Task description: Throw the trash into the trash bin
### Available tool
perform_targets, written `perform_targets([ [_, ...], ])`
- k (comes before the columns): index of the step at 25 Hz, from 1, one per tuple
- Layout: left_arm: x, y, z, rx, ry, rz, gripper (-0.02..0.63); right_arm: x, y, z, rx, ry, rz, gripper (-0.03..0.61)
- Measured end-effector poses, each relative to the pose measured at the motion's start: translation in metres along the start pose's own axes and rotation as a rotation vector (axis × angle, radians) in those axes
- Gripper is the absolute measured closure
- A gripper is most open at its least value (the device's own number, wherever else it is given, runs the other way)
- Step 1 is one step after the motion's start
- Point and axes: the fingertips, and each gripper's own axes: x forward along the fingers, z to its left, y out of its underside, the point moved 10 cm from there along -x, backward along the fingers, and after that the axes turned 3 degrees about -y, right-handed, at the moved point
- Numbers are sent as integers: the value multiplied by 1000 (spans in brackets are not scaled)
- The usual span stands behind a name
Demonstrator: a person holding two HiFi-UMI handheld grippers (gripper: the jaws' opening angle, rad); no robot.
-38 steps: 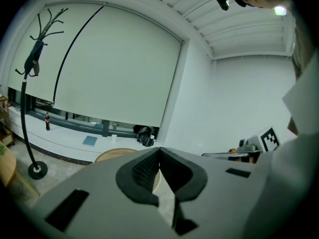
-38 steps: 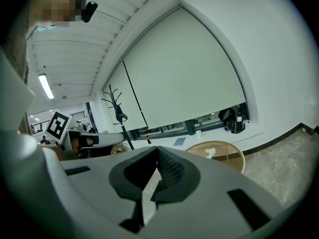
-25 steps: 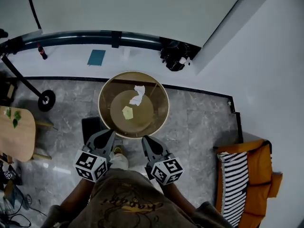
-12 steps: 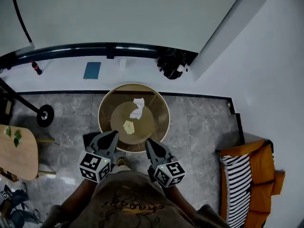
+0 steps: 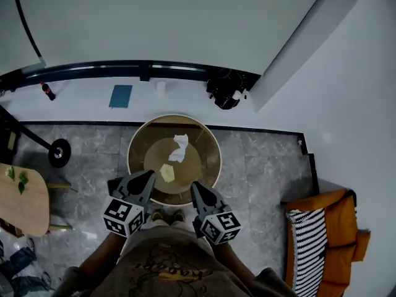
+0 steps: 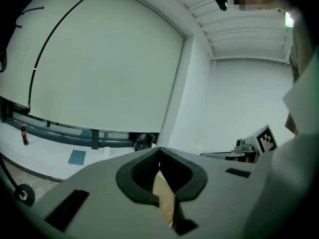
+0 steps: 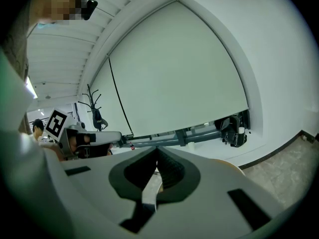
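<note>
The round tan trash bin (image 5: 210, 142) stands on the grey floor below me. Inside it lie a crumpled white paper (image 5: 179, 147) and a yellow scrap (image 5: 166, 172). My left gripper (image 5: 148, 177) is shut and holds nothing, its tips over the bin's near rim. My right gripper (image 5: 195, 187) is shut and empty too, at the near rim beside it. In the left gripper view the left gripper (image 6: 159, 151) has its jaws together, with a strip of the tan bin (image 6: 164, 198) showing behind them. In the right gripper view the right gripper (image 7: 157, 151) also has its tips touching.
An orange chair (image 5: 339, 218) with a striped cloth stands at the right. A wooden table (image 5: 23, 204) is at the left, with a wheeled stand (image 5: 59, 153) near it. On the white ledge beyond lie a teal book (image 5: 120, 96), a bottle (image 5: 47, 91) and black gear (image 5: 226, 89).
The bin has come nearer in the head view, so both grippers now reach over its near rim. Their jaws stayed together throughout.
</note>
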Motion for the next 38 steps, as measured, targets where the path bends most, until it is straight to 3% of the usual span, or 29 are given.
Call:
perform_targets([
  [17,48,51,22,-55,-35,19,595,42,31,-54,27,-22,86,560],
  [26,92,112,59,-79,-93,46,595,84,72,-99,51,-21,100,560],
  [38,131,214,87,-109,-123,82,595,135,156,-131,18,-74,126,560],
])
